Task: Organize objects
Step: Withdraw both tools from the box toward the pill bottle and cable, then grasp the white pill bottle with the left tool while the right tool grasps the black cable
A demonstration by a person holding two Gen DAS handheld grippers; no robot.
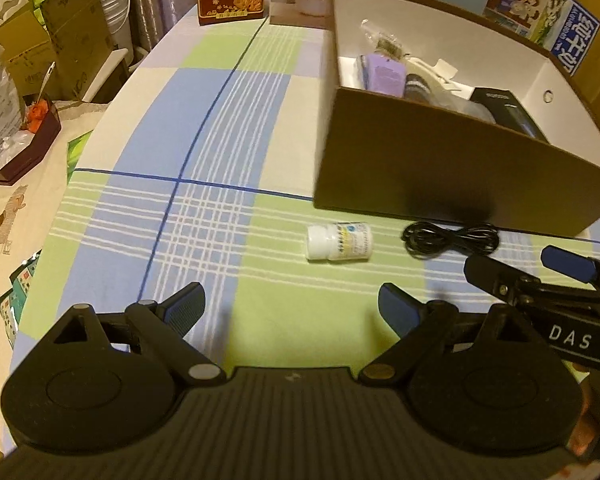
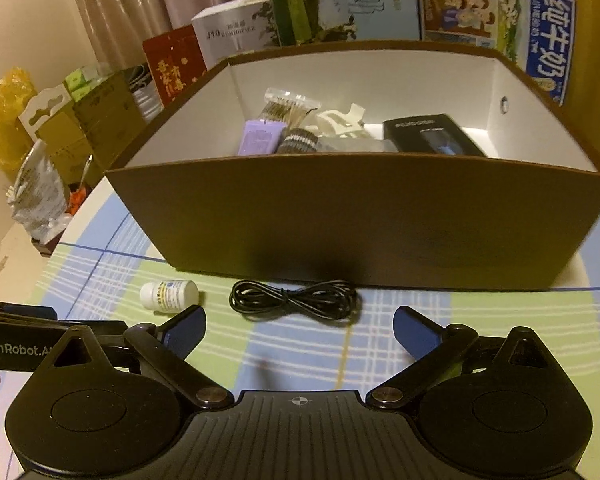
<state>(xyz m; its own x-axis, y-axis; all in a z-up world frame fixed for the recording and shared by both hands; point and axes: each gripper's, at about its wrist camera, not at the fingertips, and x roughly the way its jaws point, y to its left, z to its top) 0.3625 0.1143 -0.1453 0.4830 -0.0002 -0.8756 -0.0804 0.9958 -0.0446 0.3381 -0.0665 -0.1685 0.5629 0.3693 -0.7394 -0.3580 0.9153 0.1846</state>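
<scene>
Nearest to me, my left gripper (image 1: pixel 291 310) has its jaws spread wide over the checked tablecloth (image 1: pixel 204 152) with nothing between them, and my right gripper (image 2: pixel 299 326) is just as wide apart and equally empty, hovering above the cloth on the near side of the brown cardboard box (image 2: pixel 364 220). Just beyond my right fingertips, a coiled black cable (image 2: pixel 294 301) lies flat on the cloth, close against the box's front wall. To the left of the cable, also in front of the box near its left front corner, a small white pill bottle (image 1: pixel 338 241) lies on its side, its cap pointing left. Beyond both stands the box itself, open at the top with a white interior; inside it I see a purple packet (image 2: pixel 260 138), a striped knitted piece (image 2: pixel 300 142), a white clip-like object (image 2: pixel 342 120), a clear bag of small sticks (image 2: pixel 290 104) and a black case (image 2: pixel 432 134). Behind the box, printed cartons (image 2: pixel 496 24) stand upright.
</scene>
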